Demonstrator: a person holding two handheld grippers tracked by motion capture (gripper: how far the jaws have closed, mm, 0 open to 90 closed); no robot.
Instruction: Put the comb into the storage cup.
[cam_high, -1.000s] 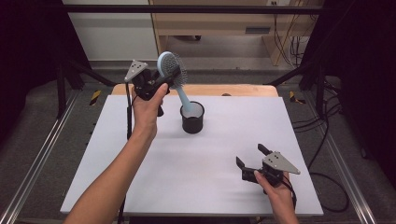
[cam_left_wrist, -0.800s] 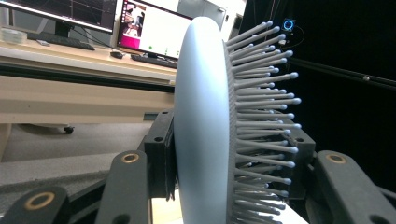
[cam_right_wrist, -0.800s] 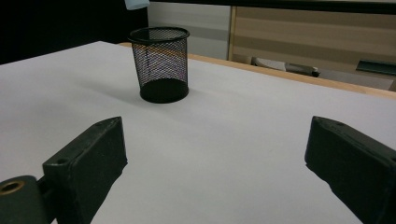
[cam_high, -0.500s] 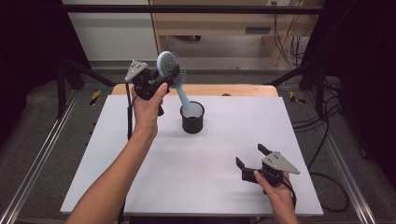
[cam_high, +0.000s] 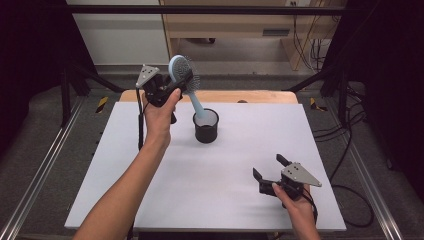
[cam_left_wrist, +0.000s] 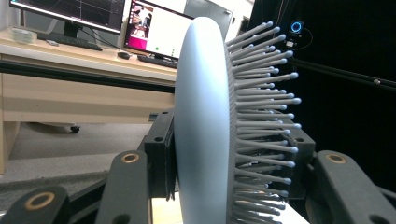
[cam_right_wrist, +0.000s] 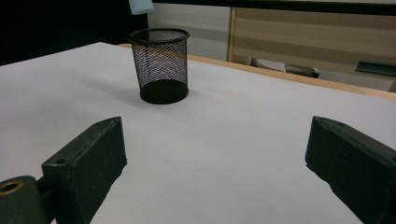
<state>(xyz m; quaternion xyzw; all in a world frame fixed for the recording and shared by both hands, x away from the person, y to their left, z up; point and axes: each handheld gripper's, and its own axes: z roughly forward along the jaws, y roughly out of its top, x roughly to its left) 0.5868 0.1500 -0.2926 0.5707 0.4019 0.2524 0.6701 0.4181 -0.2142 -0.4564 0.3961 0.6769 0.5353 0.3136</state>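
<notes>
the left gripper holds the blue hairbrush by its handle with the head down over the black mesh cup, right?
Not quite. In the high view the left gripper grips the blue hairbrush by its head, and the handle points down over the black mesh cup.

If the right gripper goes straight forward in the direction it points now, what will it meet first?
Probably the black wire-mesh cup, upright on the white table, slightly left of the right gripper's line. The open jaws hold nothing and the surface between looks free; depth is hard to judge.
</notes>
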